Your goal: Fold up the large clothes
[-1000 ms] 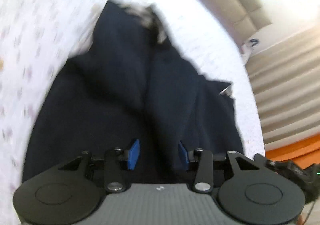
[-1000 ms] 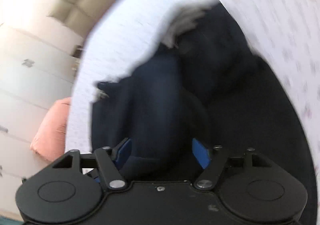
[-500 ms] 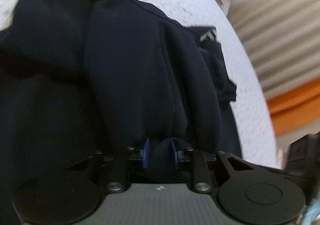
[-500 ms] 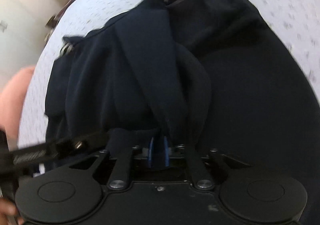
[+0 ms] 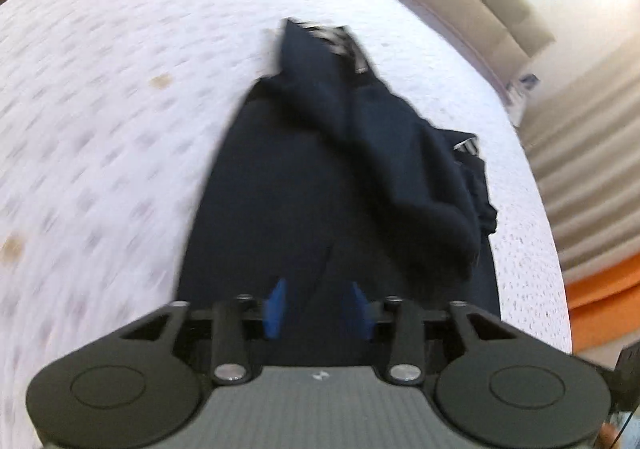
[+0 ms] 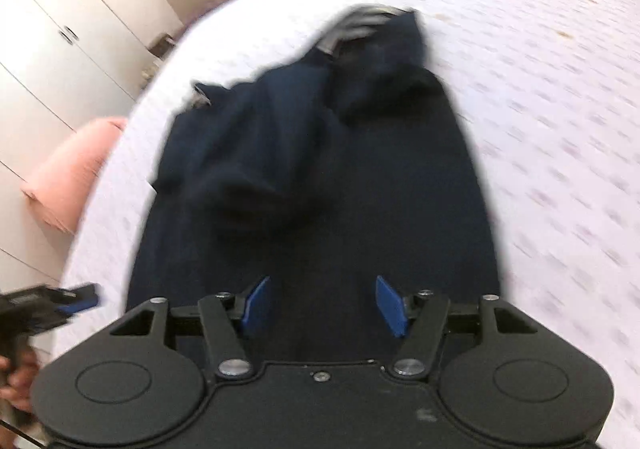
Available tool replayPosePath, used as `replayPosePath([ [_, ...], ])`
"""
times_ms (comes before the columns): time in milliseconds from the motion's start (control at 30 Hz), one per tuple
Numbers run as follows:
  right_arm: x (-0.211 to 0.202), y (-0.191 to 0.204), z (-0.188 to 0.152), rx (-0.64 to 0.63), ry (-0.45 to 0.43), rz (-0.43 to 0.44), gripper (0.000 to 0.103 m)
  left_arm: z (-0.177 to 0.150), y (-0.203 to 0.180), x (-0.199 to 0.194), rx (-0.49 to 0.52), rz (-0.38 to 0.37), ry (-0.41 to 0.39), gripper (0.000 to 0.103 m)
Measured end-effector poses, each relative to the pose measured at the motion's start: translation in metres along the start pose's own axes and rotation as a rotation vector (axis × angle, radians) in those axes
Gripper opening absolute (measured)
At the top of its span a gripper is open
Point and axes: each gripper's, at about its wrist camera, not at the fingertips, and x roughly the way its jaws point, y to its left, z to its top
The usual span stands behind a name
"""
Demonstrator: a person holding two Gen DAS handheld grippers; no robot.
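Left wrist view: unlabelled navy garment (image 5: 304,185) on bedspread (image 5: 100,109)

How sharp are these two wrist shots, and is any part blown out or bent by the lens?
Left wrist view: motion blur smears the dark garment and bedspread; the upper right corner is blown out; fisheye bends the bed edge. Right wrist view: similarly smeared garment; bright wardrobe; only the camera's own hand-held gripper body looks crisp.
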Motion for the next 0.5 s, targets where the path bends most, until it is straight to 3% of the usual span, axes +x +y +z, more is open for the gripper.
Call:
replayPosePath([
  [233, 0.001, -0.062, -0.051, 0.112, 0.088, -0.081, 0.077, -0.068, 0.049, -0.023, -0.13, 0.106, 0.044, 0.053],
  [333, 0.006, -0.075, -0.064, 0.153, 0.114, -0.061, 0.077, -0.088, 0.074, -0.026, -0.236, 0.097, 0.029, 0.057],
  [400, 0.012, -0.078, -0.073, 0.166, 0.134, -0.048, 0.078, -0.095, 0.085, -0.027, -0.28, 0.117, 0.015, 0.068],
  [500, 0.012, -0.077, -0.082, 0.149, 0.136, -0.002, 0.08, -0.106, 0.098, -0.028, -0.319, 0.1, 0.042, 0.071],
])
